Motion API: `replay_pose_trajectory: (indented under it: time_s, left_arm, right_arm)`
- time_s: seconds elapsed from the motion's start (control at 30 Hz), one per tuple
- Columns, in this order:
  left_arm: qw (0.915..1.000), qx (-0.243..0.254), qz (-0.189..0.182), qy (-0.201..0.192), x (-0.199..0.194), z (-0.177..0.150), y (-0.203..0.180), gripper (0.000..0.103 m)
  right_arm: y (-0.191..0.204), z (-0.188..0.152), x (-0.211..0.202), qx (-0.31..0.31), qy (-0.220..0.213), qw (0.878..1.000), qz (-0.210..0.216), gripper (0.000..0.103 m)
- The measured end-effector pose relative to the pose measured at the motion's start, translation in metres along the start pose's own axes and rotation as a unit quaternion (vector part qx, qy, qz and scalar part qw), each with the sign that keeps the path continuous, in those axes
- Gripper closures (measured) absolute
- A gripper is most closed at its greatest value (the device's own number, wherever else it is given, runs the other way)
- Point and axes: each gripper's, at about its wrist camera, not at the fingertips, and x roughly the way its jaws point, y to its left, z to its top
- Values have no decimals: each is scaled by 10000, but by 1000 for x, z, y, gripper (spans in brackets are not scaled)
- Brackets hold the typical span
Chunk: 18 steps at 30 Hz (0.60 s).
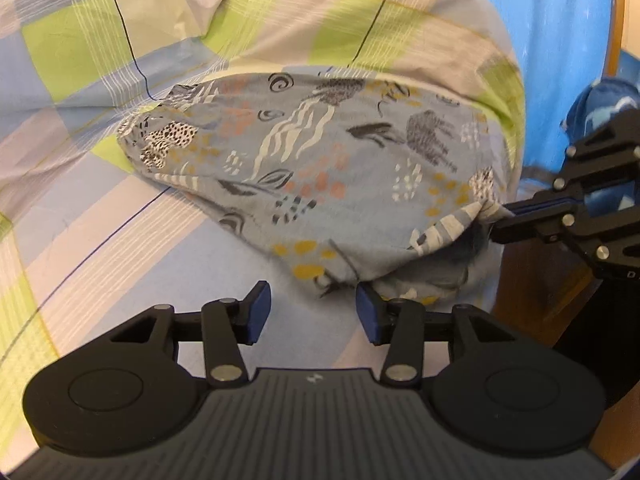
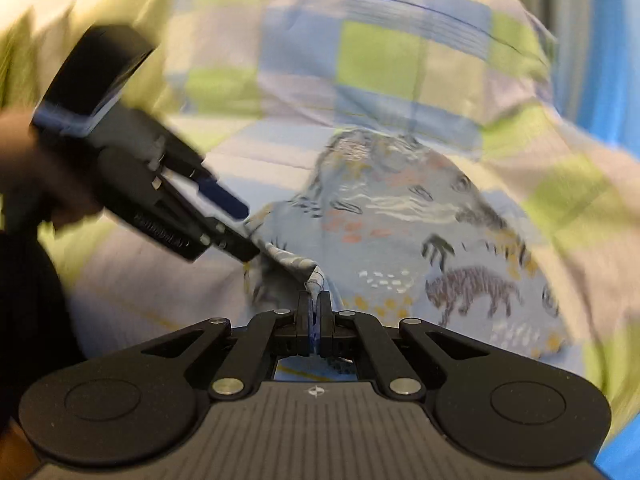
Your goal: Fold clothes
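Observation:
A grey-blue patterned garment [image 1: 320, 168] with animal and leaf prints lies spread on the checked bed sheet [image 1: 100, 220]. My left gripper [image 1: 314, 312] is open, its blue pads at the garment's near edge with nothing between them. In the left wrist view my right gripper [image 1: 498, 216] comes in from the right, shut on the garment's near right corner. The right wrist view, blurred, shows the right gripper [image 2: 315, 306] pinching a raised fold of the garment [image 2: 420, 240]. The left gripper [image 2: 246, 232] stands open at that garment's left edge, held by a hand [image 2: 24, 168].
The bed is covered by a green, blue and beige checked sheet [image 2: 360, 60], bunched up at the back. A blue curtain [image 1: 560, 40] hangs behind the bed on the right. A dark blue bundle [image 1: 600, 100] sits at the far right, above a wooden bed frame [image 1: 532, 280].

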Motion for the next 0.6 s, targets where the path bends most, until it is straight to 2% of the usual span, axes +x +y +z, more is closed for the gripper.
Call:
replay_pose_trajectory:
  time_s: [0.17,0.23,0.27,0.3,0.37,0.47,0.6]
  left_arm:
    - [9990,-424,68,-112,4,3,6,61]
    - [9966,-792,95,-182,6,2,13,71]
    - [9944,-1033,50,-215,6,1,18,85]
    - [9921,-1235,33,-226,5,0,23,94]
    - [9898,-1407,57,-195,1,-1,27,94]
    - [9899,-1417,86,-58,-8,-3,28,95]
    - [9897,-1421,169,99,-11,-7,32,96]
  right_arm:
    - [7,-5,-7,2,14,9999,147,103]
    - [11,-6,-10,-134,-31,9998,133,103]
    - [12,-6,-10,-183,-53,9998,88,103]
    - [12,-6,-9,-196,-80,9998,50,103]
    - [10,-6,-10,-151,-199,9997,-30,103]
    - [12,-7,-7,-226,-240,9994,-44,103]
    - [36,-13,4,-982,-60,9951,111,103]
